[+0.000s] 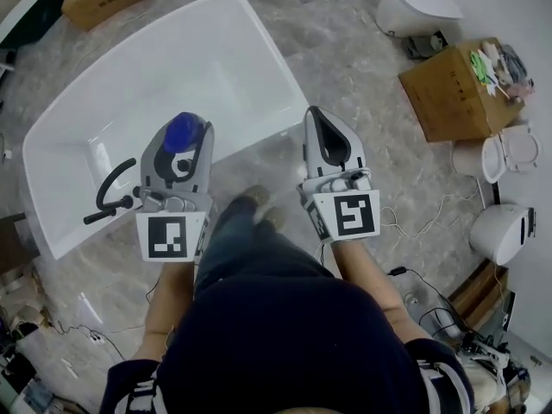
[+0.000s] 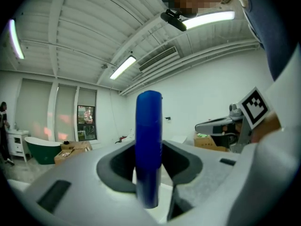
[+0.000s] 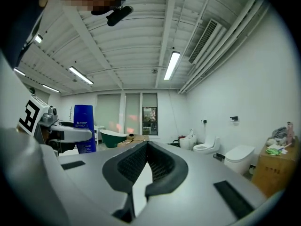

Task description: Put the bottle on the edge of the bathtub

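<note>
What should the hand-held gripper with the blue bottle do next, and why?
Probably ease the left hand-held gripper toward the near rim of the bathtub: its jaws grip the blue bottle upright, and it is not yet set down.

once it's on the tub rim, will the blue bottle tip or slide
The blue bottle looks tall and slim, so a nudge may tip it. Smooth sides and the glossy bathtub suggest it could slide. No denting shows in the jaws of the left gripper, so probably stiff.
</note>
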`<control>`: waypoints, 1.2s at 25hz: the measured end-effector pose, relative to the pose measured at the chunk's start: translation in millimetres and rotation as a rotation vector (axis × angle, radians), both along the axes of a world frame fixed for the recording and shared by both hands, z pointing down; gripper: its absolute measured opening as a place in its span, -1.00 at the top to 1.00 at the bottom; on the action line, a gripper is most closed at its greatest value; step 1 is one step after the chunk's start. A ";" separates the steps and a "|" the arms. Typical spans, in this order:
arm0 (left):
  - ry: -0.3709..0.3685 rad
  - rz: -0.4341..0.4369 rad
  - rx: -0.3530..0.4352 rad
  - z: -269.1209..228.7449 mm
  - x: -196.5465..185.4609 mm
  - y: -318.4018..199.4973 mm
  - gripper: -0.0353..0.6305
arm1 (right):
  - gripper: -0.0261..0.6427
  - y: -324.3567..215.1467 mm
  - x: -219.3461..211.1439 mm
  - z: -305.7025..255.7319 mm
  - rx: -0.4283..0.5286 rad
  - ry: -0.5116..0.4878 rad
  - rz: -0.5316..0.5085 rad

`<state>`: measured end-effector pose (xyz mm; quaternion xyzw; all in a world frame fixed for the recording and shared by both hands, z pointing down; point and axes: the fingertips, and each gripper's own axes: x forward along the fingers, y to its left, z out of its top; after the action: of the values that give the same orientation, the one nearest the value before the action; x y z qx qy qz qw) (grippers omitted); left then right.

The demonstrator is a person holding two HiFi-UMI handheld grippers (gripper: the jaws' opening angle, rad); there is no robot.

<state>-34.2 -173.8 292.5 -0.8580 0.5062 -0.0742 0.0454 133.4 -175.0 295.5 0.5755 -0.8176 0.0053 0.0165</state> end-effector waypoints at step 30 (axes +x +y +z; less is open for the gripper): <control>0.016 -0.164 -0.077 102.1 -68.5 -22.6 0.44 | 0.88 -38.4 -116.8 85.6 -0.013 0.057 -0.242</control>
<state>-102.7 -196.3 394.6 -0.8152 0.5720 -0.0905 0.0021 16.6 -213.3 381.0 0.4726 -0.8801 -0.0078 0.0442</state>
